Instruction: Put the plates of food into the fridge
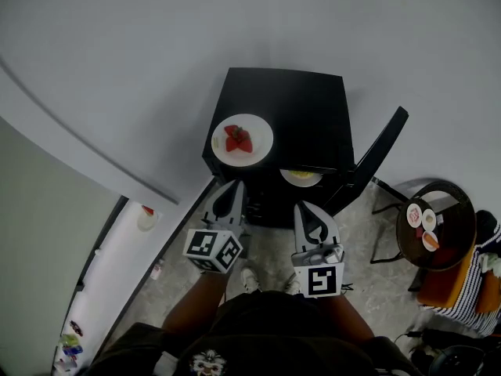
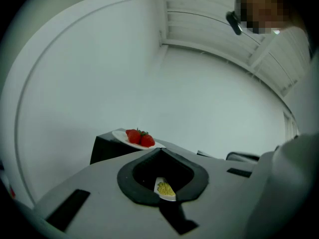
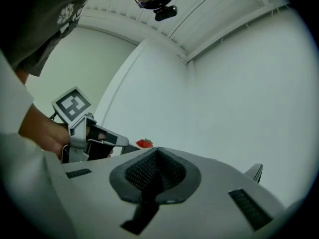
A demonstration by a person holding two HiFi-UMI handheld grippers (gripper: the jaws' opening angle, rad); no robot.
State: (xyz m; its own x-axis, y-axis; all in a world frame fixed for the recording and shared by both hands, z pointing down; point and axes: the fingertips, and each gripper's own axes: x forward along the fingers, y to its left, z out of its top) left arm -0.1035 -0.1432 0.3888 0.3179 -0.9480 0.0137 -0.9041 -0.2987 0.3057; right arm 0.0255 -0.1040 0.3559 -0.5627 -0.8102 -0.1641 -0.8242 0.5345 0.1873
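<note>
**Two grippers clenched and empty before the open fridge**

Both pairs of jaws were pressed together with nothing between them. The left gripper [image 1: 233,188] and the right gripper [image 1: 304,207] hung side by side, their tips aimed at the black fridge [image 1: 305,108]. Just ahead of the right fingertips, a plate of yellow food [image 1: 301,177] sat on a shelf inside the fridge's open front. From the left gripper it showed through the notch behind the closed jaws. Beyond the left fingertips and higher, a plate of strawberries [image 1: 242,139] rested on the fridge top, apart from both grippers. The fridge door [image 1: 377,157] stood swung out to the right of the right fingertips. Well off to that side, a round table [image 1: 458,233] carried three small plates of food [image 1: 423,224].
</note>
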